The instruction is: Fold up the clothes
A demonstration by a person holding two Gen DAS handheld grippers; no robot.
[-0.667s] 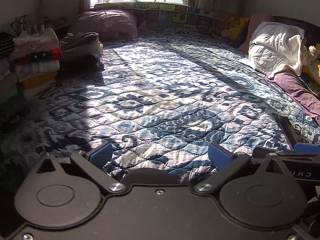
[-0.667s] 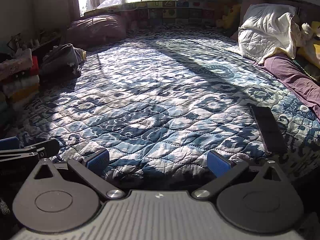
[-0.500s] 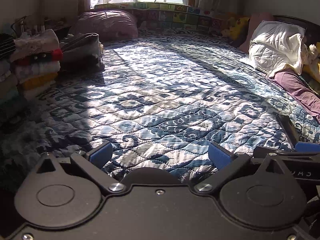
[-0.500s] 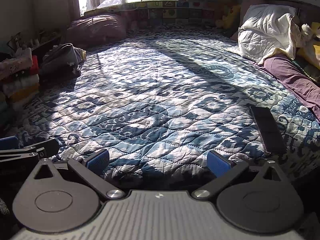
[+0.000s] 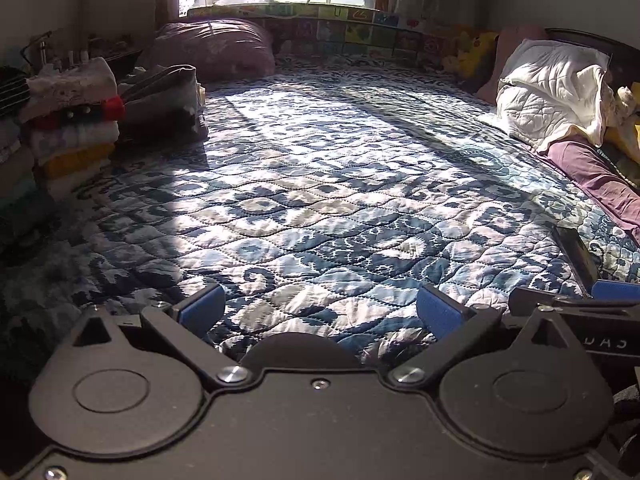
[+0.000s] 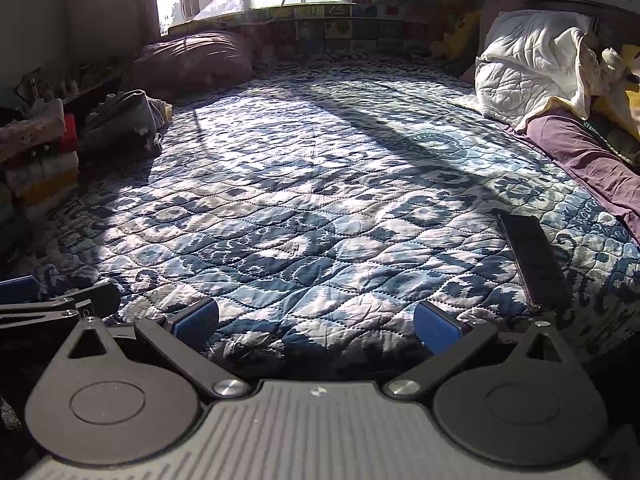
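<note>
Left gripper (image 5: 318, 314) and right gripper (image 6: 316, 322): both are hovering side by side at the near edge of the bed (image 5: 340, 184), jaws spread wide and gripping nothing. Folded clothes (image 5: 70, 128) are sitting stacked at the far left, probably to keep the quilt free as folding space; a dark flat device (image 6: 534, 264) is lying to the right

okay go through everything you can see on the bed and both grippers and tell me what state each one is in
left gripper: open, empty, low over the quilt.
right gripper: open, empty, low over the quilt.
quilt: spread flat, slightly wrinkled near the front edge.
stack of clothes: folded, piled.
phone: lying flat, screen dark.
white blanket: bunched up, unfolded.
grey bag: slumped.
</note>
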